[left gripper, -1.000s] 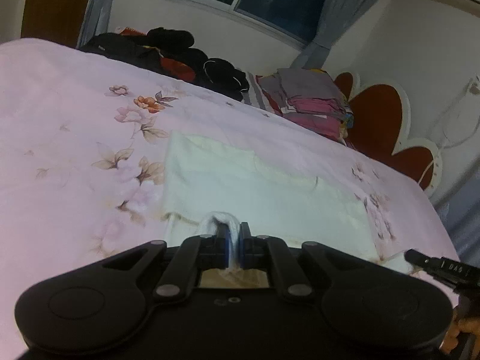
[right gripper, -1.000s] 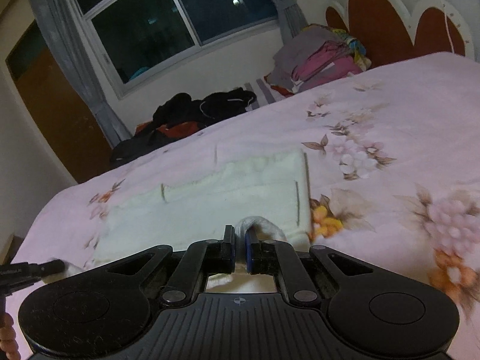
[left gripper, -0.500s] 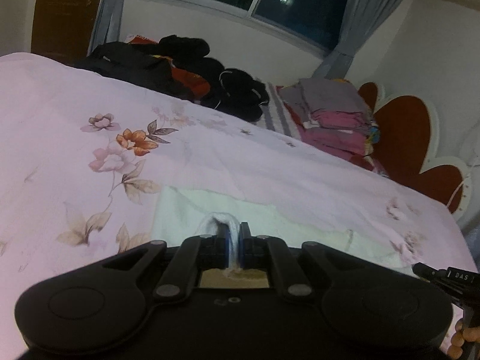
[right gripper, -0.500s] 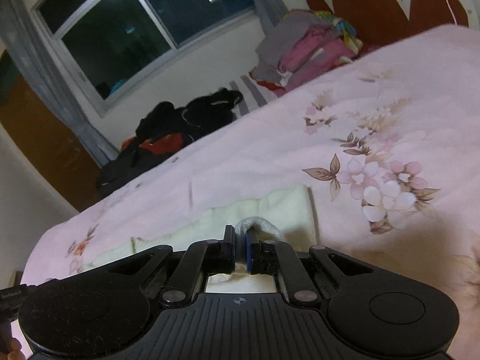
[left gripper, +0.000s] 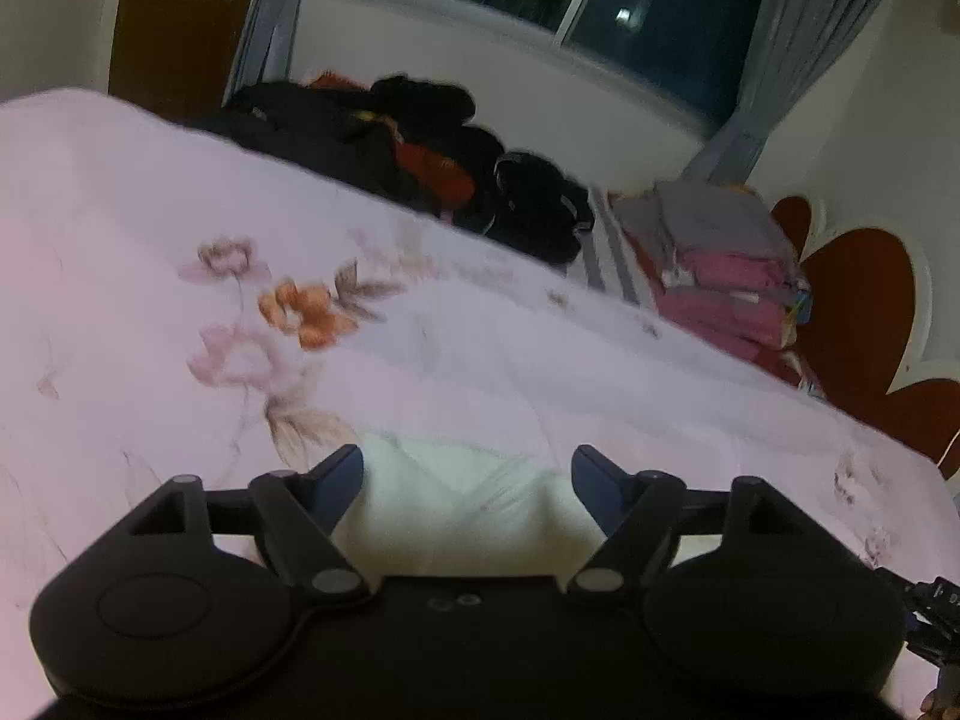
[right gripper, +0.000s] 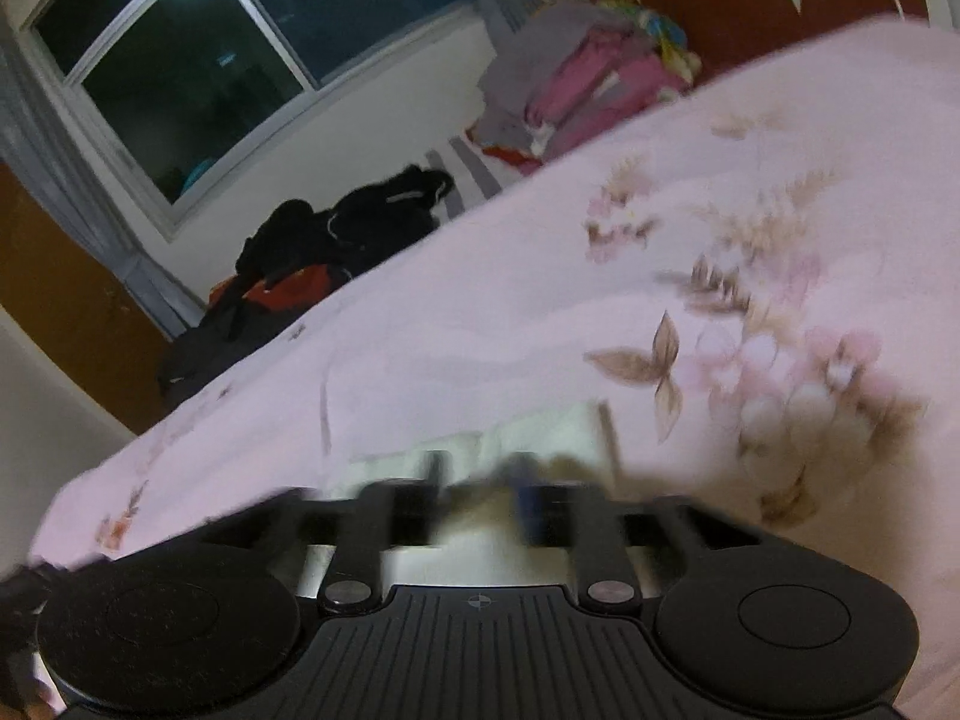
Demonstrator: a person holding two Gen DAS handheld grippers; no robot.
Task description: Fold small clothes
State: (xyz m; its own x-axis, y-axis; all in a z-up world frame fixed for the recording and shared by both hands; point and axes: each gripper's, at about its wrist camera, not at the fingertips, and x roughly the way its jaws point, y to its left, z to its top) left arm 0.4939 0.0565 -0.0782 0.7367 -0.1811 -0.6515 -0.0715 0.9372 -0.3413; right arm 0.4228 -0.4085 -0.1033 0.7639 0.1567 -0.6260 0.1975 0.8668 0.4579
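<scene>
A pale cream garment [left gripper: 468, 492] lies folded on the pink floral bedspread [left gripper: 180, 276], mostly hidden under the gripper bodies. My left gripper [left gripper: 467, 471] has its jaws wide apart and still opening; the cloth's edge lies loose between them, touching neither pad. In the right wrist view the same garment [right gripper: 540, 432] shows its far corner. My right gripper [right gripper: 480, 483] is blurred, its jaws opening with the cloth edge lying free in the gap.
A heap of dark and red clothes [left gripper: 420, 150] lies along the bed's far side under the window. A stack of folded grey and pink clothes [left gripper: 720, 264] stands by the red headboard [left gripper: 858, 312]. The other gripper's tip [left gripper: 924, 606] shows at lower right.
Both grippers were shut on the garment's edge and carried it away across the bed over the rest of the cloth. Now both have let go and their jaws have spread.
</scene>
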